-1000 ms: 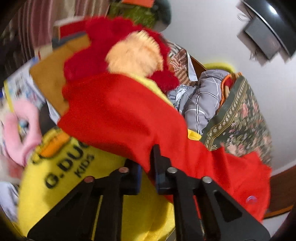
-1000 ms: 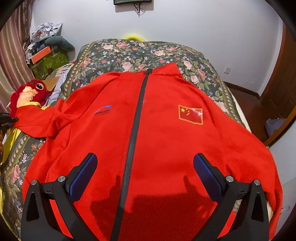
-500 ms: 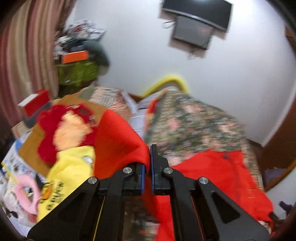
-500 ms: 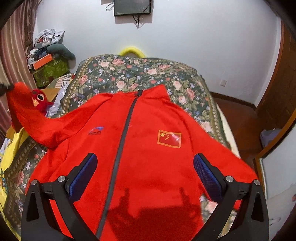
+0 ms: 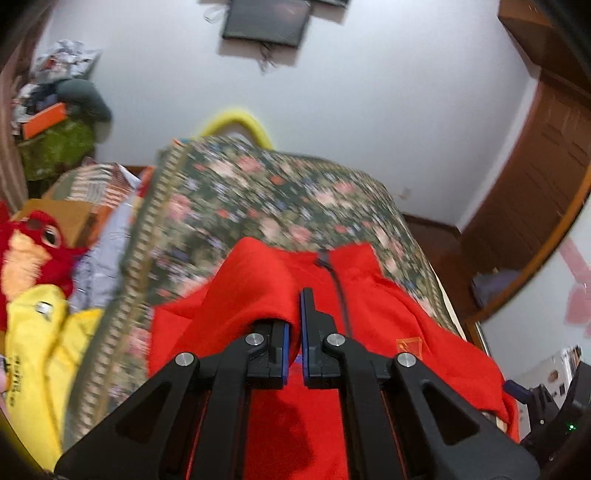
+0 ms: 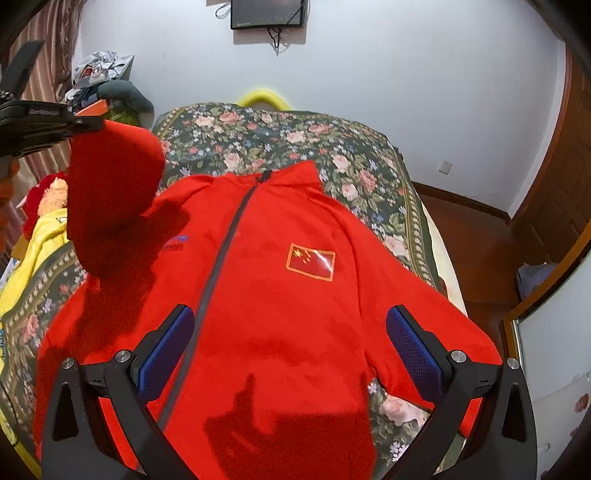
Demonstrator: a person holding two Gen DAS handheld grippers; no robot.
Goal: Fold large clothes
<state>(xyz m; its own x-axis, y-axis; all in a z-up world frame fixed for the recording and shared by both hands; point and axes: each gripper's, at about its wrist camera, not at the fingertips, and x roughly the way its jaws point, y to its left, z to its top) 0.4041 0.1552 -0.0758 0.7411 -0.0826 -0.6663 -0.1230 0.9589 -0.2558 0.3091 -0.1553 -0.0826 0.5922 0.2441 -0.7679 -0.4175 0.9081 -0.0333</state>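
Observation:
A red zip jacket [image 6: 280,295] with a flag patch lies face up on the floral bedspread [image 6: 295,136]. My left gripper [image 5: 294,332] is shut on the jacket's left sleeve [image 5: 255,288] and holds it lifted above the jacket; in the right wrist view the raised sleeve [image 6: 110,184] hangs from the left gripper [image 6: 88,123] at the upper left. My right gripper [image 6: 290,343] is open and empty above the jacket's lower front. The other sleeve [image 6: 436,332] lies stretched out toward the bed's right edge.
A red plush toy [image 5: 33,243] and a yellow garment [image 5: 40,350] lie left of the bed. A cluttered shelf [image 6: 103,85] stands at the back left. A screen [image 6: 267,13] hangs on the wall. Wooden doors [image 6: 561,184] are right.
My left gripper has lifted the sleeve up from the bed's left side and swung it over toward the jacket's body. The right gripper has risen and stayed open.

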